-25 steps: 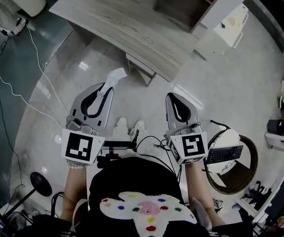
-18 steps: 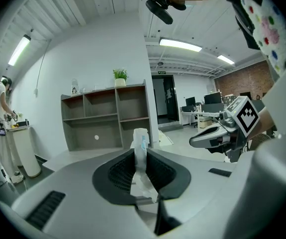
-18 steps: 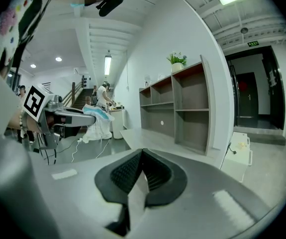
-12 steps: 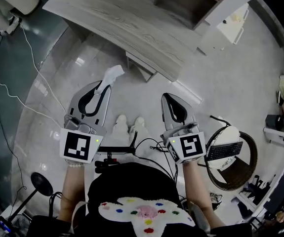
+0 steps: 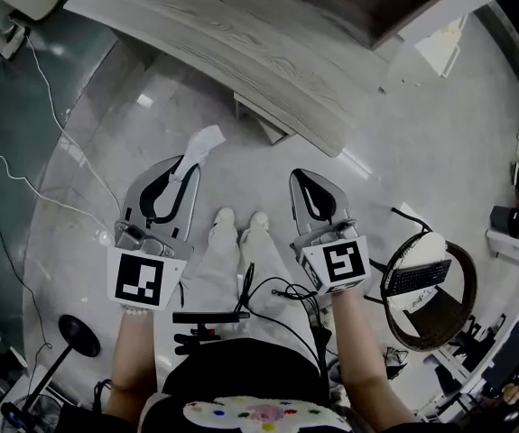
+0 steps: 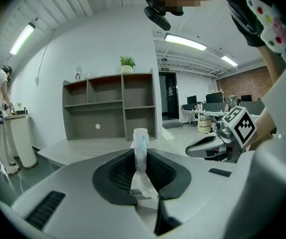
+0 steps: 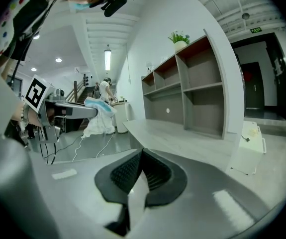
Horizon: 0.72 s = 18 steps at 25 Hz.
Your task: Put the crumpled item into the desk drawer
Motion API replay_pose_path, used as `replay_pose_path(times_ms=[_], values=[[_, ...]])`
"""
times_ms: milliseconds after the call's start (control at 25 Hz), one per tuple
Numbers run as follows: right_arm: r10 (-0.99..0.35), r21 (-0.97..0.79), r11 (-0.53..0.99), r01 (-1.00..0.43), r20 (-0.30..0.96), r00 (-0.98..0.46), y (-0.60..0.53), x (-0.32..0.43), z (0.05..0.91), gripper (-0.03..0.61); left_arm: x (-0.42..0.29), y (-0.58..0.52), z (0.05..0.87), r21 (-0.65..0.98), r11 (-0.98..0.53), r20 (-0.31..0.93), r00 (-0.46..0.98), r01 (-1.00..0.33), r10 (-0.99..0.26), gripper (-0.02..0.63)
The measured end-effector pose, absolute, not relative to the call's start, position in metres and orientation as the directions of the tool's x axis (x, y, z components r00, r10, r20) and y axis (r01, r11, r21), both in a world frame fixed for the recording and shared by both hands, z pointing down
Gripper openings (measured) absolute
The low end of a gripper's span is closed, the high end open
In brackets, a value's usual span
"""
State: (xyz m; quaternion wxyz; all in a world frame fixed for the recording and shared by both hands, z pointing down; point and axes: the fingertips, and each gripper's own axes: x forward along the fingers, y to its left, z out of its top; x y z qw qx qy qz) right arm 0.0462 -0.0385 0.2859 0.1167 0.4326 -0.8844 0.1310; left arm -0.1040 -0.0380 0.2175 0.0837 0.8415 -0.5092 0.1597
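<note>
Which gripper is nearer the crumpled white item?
Left. The left gripper holds the crumpled white item in its jaws; the right gripper is off to its right, jaws shut on nothing.

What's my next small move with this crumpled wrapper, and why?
Probably step toward the desk: the left gripper grips the crumpled wrapper, the shut right gripper is empty, and both hang over floor short of the desk.
</note>
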Motion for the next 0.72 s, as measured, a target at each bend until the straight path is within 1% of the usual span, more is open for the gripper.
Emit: replay_pose_path(times_ms=[200, 720], values=[[-0.722, -0.168, 0.584, -0.794, 0.341, -0.602, -0.048, 0.042, 0.329, 0.011, -0.104, -0.046, 0.253, -0.010, -0.488, 0.373, 0.450, -0.873, -0.811, 0.052], [-0.731, -0.376, 0.449, -0.811, 0.368, -0.575, -0.075, 0.036, 0.462, 0.011, -0.112, -0.067, 0.346, 0.023, -0.487, 0.413, 0.452, -0.873, -0.791, 0.052]])
